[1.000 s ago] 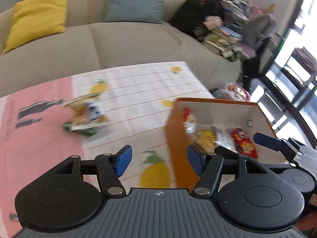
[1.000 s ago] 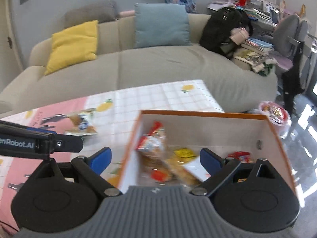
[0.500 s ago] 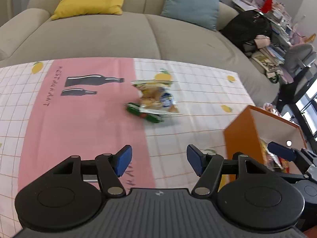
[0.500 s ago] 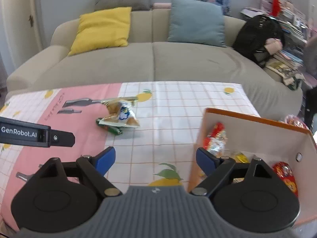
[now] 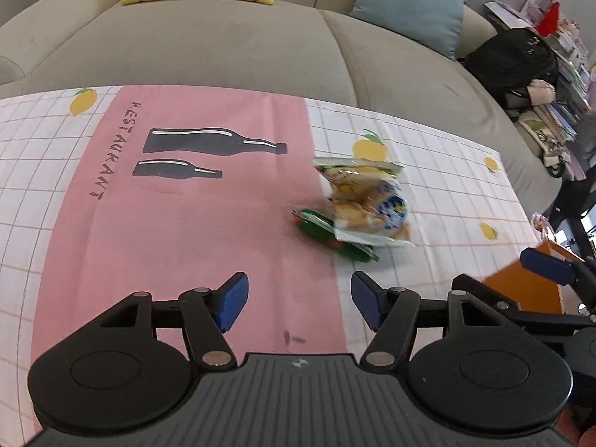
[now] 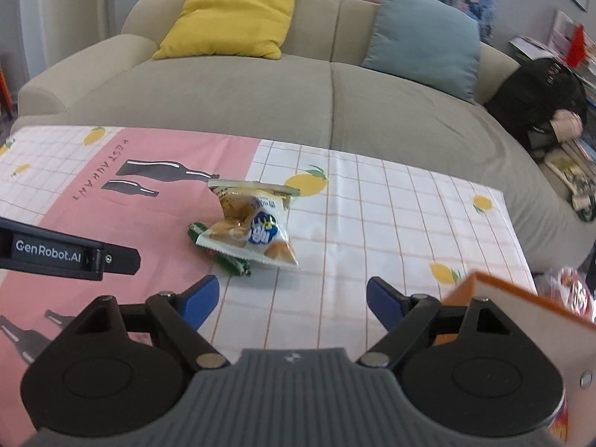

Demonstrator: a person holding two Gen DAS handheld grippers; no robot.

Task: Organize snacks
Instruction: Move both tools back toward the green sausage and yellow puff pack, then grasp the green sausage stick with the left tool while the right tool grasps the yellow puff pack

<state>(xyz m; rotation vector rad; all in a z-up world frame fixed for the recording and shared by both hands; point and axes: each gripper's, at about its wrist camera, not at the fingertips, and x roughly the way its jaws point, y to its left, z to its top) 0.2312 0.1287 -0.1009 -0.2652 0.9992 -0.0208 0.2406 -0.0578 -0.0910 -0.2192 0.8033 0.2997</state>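
**Two snacks left on the cloth, both grippers turned toward them**

Two grippers are seen with nothing between their blue pads. The jaws of the left gripper (image 5: 297, 303) are held wide apart, as they were a second ago. The jaws of the right gripper (image 6: 293, 300) have just been closing a little, yet they stand wide and no thing is caught between them.

A second ago the orange box (image 6: 521, 320) filled the space ahead of both jaws, with several packets lying inside it. Now it is pushed to the right edge of each view, and only a corner of it is seen beside the right pad. Both views have been swung from the box to the open tablecloth (image 5: 186, 231).

Ahead of the jaws, and a little to the right of their centre line in the left view, the snack bag (image 5: 367, 205) is found lying flat on the cloth. It is laid partly over the green packet (image 5: 316, 225), which is touched and half covered by it. In the right view the same pair is seen just beyond the left pad. Neither is reached yet.

It is judged that one delivery into the box is finished and the next pick is being approached. The bag may have to be taken first, because the green packet is pinned under it.

Behind the table, the sofa (image 6: 260, 104) is seen.
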